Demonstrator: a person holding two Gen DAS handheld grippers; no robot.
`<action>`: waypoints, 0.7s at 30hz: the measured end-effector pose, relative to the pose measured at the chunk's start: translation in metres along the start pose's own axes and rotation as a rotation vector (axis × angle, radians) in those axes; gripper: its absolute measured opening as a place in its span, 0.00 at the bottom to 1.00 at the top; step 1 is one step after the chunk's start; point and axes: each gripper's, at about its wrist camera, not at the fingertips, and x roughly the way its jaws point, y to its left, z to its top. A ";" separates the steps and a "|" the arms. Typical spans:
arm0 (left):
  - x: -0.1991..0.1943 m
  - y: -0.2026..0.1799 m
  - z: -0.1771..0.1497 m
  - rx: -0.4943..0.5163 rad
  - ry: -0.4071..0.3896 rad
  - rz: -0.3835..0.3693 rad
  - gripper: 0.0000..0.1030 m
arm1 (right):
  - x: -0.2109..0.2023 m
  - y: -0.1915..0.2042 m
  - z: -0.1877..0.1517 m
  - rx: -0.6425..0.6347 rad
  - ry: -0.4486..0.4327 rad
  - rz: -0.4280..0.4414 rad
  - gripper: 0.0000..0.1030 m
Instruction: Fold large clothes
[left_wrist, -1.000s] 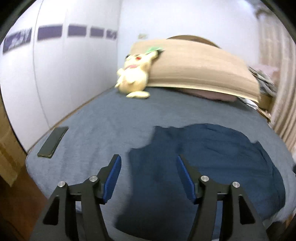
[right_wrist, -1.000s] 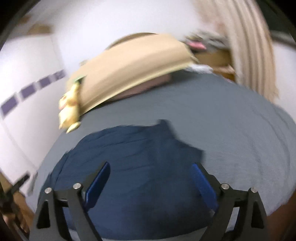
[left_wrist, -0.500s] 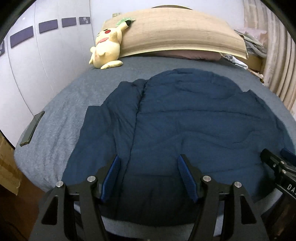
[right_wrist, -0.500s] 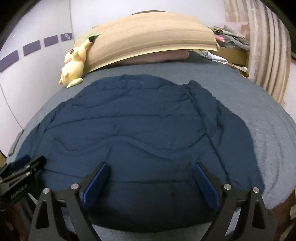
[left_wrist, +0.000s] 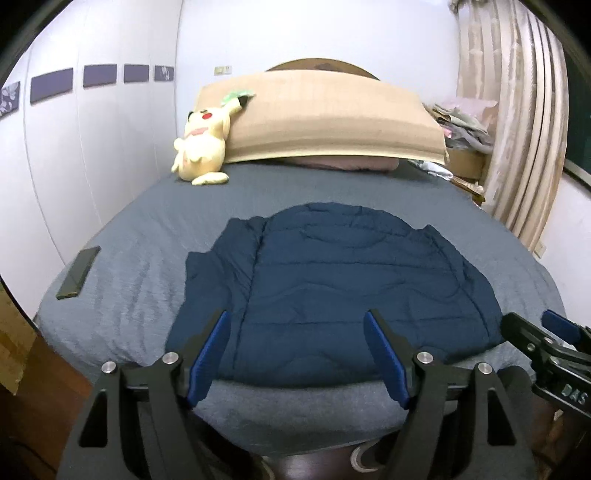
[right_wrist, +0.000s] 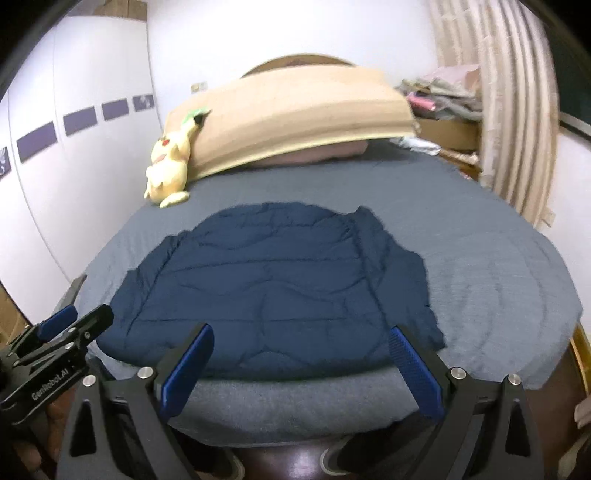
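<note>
You can read two white markings: "GenRobot.AI" on the black side of your left gripper (right_wrist: 55, 332), and the partial letters "DAS" on your right gripper (left_wrist: 546, 332).

The near hem of the navy quilted jacket (left_wrist: 354, 280) is partly hidden behind the blue pads (left_wrist: 207, 354) of the left gripper (left_wrist: 295, 354). The maroon pillow (left_wrist: 347, 162) is largely covered by the tan cushion (left_wrist: 325, 114). The clutter (right_wrist: 439, 92) beside the curtain (right_wrist: 495, 92) is blurred and unidentifiable. The right gripper (left_wrist: 546, 343) is cut off by the frame edge. The dark flat object (left_wrist: 78, 273) is too small to identify.
</note>
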 end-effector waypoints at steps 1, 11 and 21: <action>-0.003 0.000 0.001 0.005 -0.008 0.001 0.75 | -0.004 0.001 -0.002 -0.001 -0.009 0.000 0.95; -0.021 0.002 0.007 0.029 -0.068 0.061 0.80 | -0.021 0.014 -0.010 -0.038 -0.044 -0.010 0.97; -0.020 0.007 0.007 0.024 -0.079 0.100 0.82 | -0.014 0.016 -0.014 -0.038 -0.022 -0.020 0.98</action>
